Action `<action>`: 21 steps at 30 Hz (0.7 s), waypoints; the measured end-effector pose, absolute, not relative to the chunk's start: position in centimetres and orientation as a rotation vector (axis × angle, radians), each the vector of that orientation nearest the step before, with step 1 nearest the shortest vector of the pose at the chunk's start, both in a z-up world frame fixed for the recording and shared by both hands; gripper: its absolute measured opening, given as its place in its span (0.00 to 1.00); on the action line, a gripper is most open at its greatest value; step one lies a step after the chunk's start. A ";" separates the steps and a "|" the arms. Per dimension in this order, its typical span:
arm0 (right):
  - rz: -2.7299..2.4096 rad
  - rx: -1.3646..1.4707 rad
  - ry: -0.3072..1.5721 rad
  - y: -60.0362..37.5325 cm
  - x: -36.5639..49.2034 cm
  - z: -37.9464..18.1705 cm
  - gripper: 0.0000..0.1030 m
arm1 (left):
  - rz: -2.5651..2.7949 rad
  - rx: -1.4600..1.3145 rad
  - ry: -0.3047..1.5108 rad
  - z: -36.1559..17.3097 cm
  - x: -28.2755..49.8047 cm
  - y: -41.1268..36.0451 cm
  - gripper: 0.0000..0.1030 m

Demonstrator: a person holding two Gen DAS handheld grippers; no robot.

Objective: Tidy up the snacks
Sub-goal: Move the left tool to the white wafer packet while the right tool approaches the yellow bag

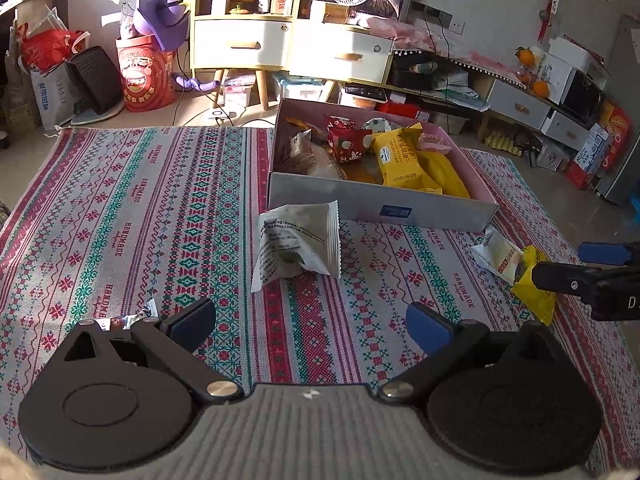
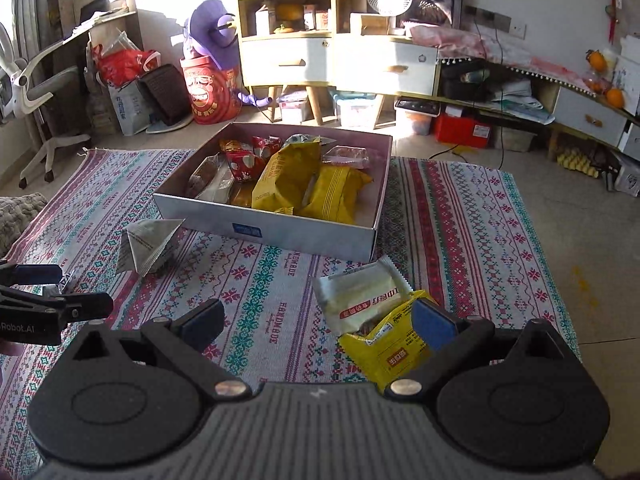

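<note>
A: What are the claws doing?

B: The left gripper (image 1: 310,322) is hanging with its jaws spread wide and nothing between them, over the patterned cloth (image 1: 160,200). The right gripper (image 2: 316,320) is standing just as wide apart, gripping nothing.

A: What is lying nearest them?

B: A yellow snack packet (image 2: 384,356) is lying under the right gripper's right finger, and a white snack packet with a red label (image 2: 360,296) is overlapping it on the far side. A small foil-wrapped sweet (image 1: 132,318) is peeking out by the left gripper's left finger. Ahead of that gripper, a pale green-printed pouch (image 1: 298,240) is sitting just in front of the box.

A: And the box?

B: The open cardboard box (image 2: 280,228) is resting further back on the cloth, holding yellow packets (image 2: 312,184), red wrapped snacks (image 2: 244,160) and clear-wrapped pastries (image 2: 212,180).
</note>
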State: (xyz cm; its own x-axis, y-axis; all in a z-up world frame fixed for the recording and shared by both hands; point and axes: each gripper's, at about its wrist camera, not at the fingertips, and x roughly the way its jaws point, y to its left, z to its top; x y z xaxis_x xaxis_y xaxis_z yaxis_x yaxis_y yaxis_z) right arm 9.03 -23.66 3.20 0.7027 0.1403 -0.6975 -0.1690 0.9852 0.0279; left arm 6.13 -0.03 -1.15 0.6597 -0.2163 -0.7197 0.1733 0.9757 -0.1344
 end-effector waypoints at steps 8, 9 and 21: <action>0.173 -0.053 0.768 -25.8 7.2 0.9 0.97 | -0.241 -0.023 0.803 -3.3 4.1 -1.9 1.00; 0.171 -0.056 0.770 -26.1 7.1 0.6 0.97 | -0.238 -0.020 0.800 -3.6 4.0 -2.1 1.00; 0.118 -0.005 0.763 -27.5 8.9 -0.8 0.95 | -0.133 0.018 0.676 -4.5 6.3 -2.0 1.00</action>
State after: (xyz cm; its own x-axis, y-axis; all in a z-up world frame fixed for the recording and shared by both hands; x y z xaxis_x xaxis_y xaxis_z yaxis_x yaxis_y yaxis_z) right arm 8.86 -27.54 -0.85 0.7162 0.1050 -0.6899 -0.1083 0.9934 0.0388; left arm 6.27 -2.03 -4.49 0.7723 -0.1166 -0.6245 0.1281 0.9914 -0.0266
